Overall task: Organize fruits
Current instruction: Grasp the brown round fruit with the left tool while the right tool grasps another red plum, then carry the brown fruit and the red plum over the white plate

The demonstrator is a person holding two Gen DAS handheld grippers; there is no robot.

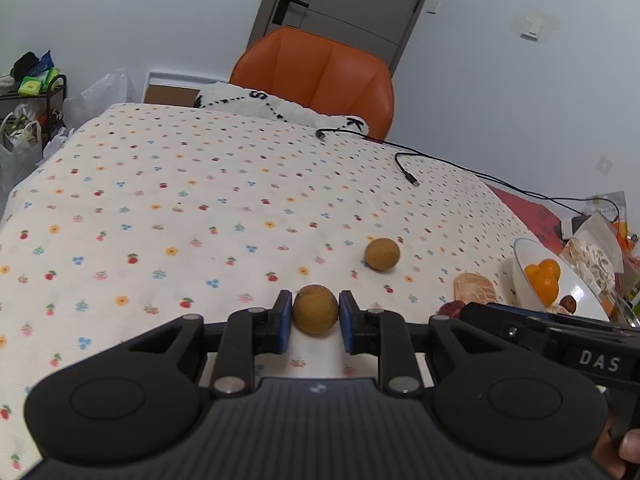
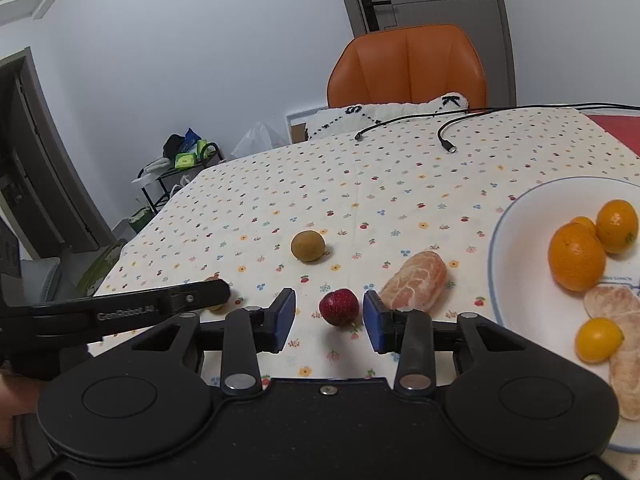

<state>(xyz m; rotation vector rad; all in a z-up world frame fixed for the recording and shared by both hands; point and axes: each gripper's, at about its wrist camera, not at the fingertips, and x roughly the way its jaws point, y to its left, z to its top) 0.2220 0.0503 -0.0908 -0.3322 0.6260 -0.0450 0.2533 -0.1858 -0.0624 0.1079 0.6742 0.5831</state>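
A round brown fruit [image 1: 315,309] rests on the dotted tablecloth [image 1: 160,208] between the blue pads of my left gripper [image 1: 315,320], which touch it on both sides. My right gripper [image 2: 330,318] stands open around a small red fruit [image 2: 339,307], with a gap on each side. A second brown fruit [image 2: 307,246] lies farther out on the cloth. A peeled citrus piece [image 2: 414,286] sits just right of the red fruit. The white bowl [image 2: 496,240] at the right holds small oranges [image 2: 576,256] and more peeled pieces.
Two black cables [image 2: 444,132] trail over the far right of the table. An orange chair [image 2: 408,64] with a white cushion stands behind it. A red mat [image 2: 616,124] lies at the far right. A shelf with bags [image 2: 180,160] stands beyond the left table edge.
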